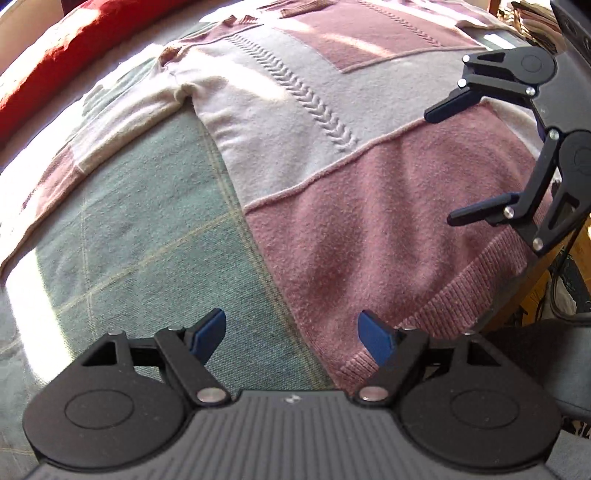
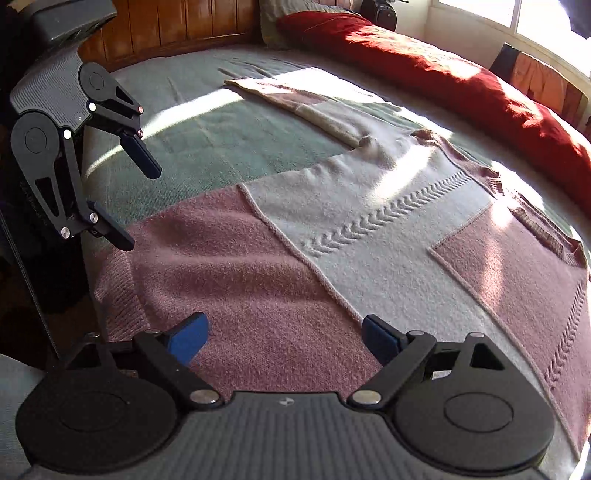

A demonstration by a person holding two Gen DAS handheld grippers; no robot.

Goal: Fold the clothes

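Sweater (image 1: 369, 221) lies flat on the bed (image 1: 147, 229); my left gripper (image 1: 291, 334) and right gripper (image 2: 284, 338) hover spread, empty; I should pinch the ribbed hem (image 1: 461, 291) squarely.

You have a bed covered by a green blanket with thin pale check lines (image 1: 147, 236). A long red bolster cushion (image 2: 443, 77) lies along its far edge, beside a sunlit window (image 2: 524, 18). Brown wooden panelling (image 2: 177, 22) stands behind the bed's head.
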